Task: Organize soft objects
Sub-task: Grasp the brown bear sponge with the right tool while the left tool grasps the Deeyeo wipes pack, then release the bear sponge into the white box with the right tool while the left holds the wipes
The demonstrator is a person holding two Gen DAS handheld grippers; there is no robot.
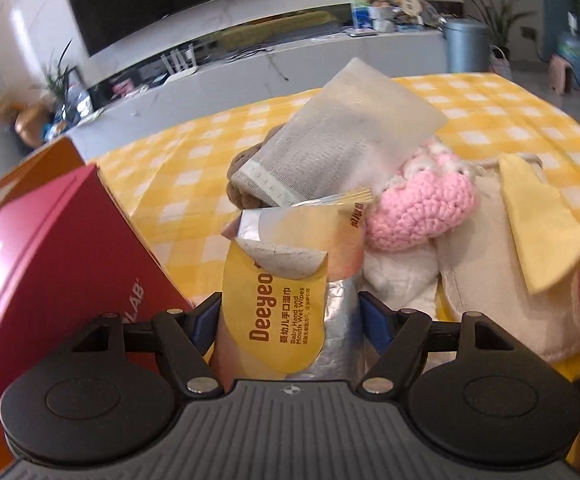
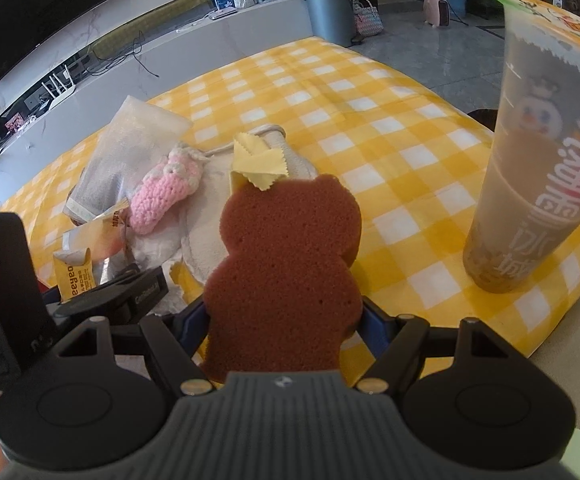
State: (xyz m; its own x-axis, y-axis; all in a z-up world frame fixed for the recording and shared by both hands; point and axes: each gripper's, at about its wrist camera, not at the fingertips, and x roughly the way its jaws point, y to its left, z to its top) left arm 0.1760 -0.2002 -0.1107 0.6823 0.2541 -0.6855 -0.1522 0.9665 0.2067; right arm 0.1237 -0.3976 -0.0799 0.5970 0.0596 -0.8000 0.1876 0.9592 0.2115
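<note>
Left hand-held gripper [image 1: 287, 316] fingers are hidden behind wipes pack [image 1: 277, 300].

red box [image 1: 49, 264] cropped left, cup [image 2: 530, 184] rim cropped

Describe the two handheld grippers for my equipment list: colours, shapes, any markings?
The two look alike. The left gripper and right gripper each have a grey ribbed body with a small round emblem, two round black discs at the sides, black angled linkage arms with silver pins, and blue finger pads. No cables or sleeves are visible.
</note>
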